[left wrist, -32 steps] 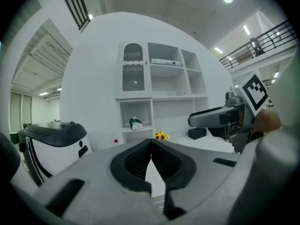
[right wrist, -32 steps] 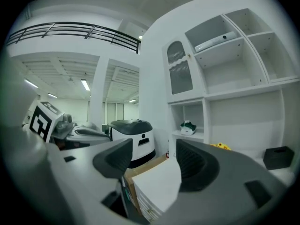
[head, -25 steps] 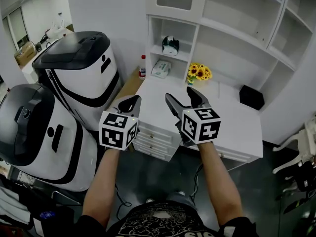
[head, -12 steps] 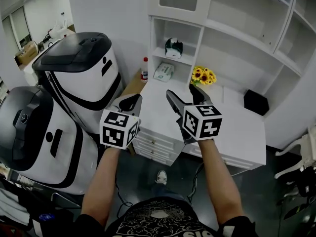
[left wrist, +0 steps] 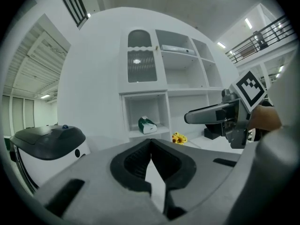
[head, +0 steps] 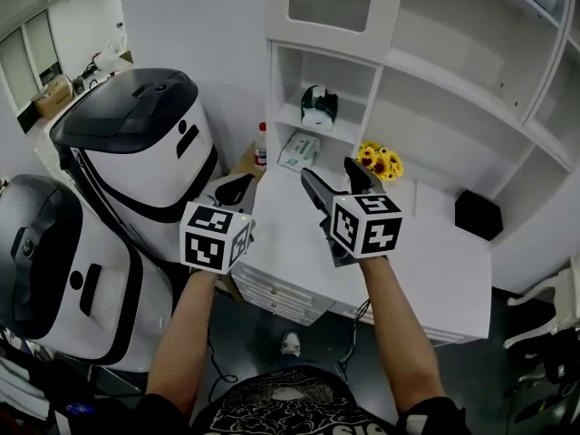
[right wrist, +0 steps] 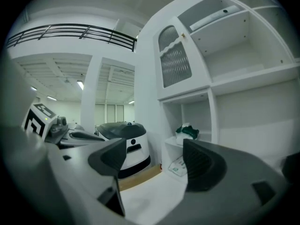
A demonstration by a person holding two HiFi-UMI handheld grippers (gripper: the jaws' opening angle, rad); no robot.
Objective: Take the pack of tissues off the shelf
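Note:
A green and white pack of tissues (head: 317,107) sits on the shelf of the white cabinet's left niche, also seen in the left gripper view (left wrist: 148,124) and the right gripper view (right wrist: 188,131). My right gripper (head: 331,172) hovers over the white desk, short of the niche. Its jaws have just been opening and stand wide apart (right wrist: 157,165) with nothing between them. My left gripper (head: 234,188) is held off the desk's left edge, jaws shut and empty (left wrist: 151,144).
A flat green-printed packet (head: 297,150) lies on the desk (head: 426,261) under the shelf, with yellow flowers (head: 381,161) beside it and a black box (head: 478,214) at the right. A small bottle (head: 262,143) stands left of the cabinet. Two large white-and-black machines (head: 136,143) fill the left side.
Both grippers and the head view have moved forward toward the cabinet, so the shelf looks nearer. The right jaws stand a little wider.

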